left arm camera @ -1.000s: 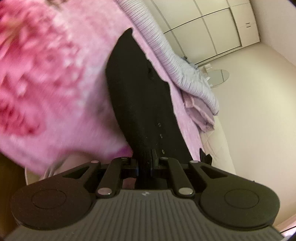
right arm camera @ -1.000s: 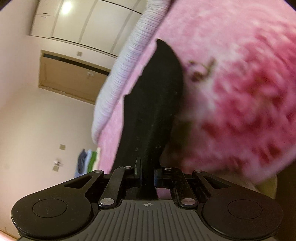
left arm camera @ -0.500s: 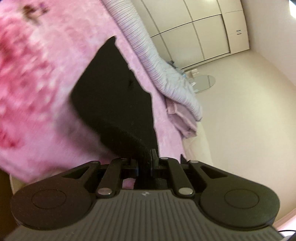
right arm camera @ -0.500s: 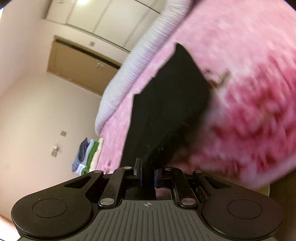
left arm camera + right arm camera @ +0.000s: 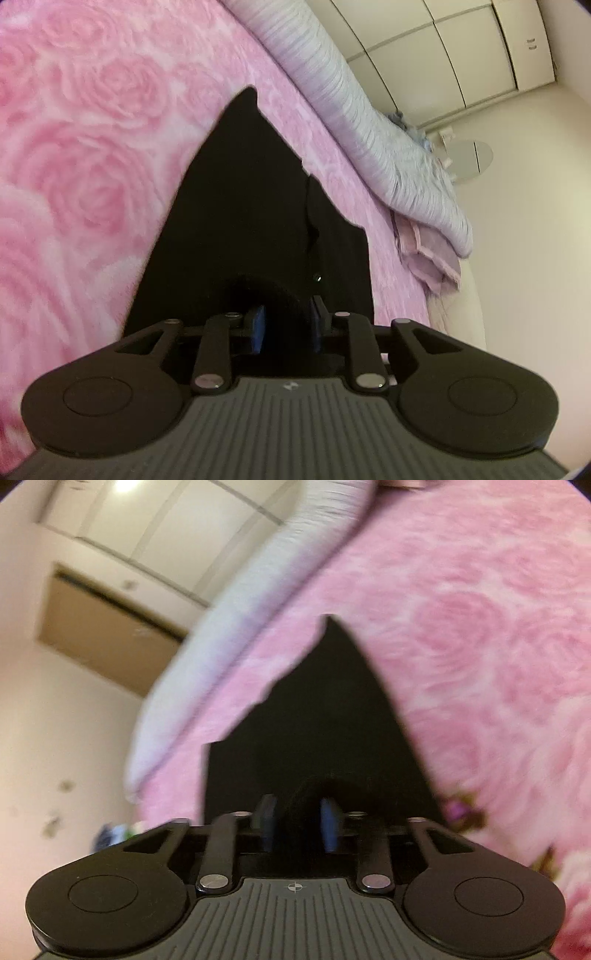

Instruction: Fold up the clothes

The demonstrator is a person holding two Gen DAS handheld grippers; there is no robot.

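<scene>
Your left gripper and right gripper just parted, releasing black garment flat on pink blanket; fold laid.

1. The black fabric garment is lying flat across the pink rose-patterned fleece blanket, filling the space straight ahead of both grippers.
2. Open blanket is spreading wide beside the garment, leaving free passage.
3. The grey ribbed rolled duvet is running along the bed's far edge, blocking reach there.
4. Folded pale pink cloth is sitting under the duvet's end.
</scene>
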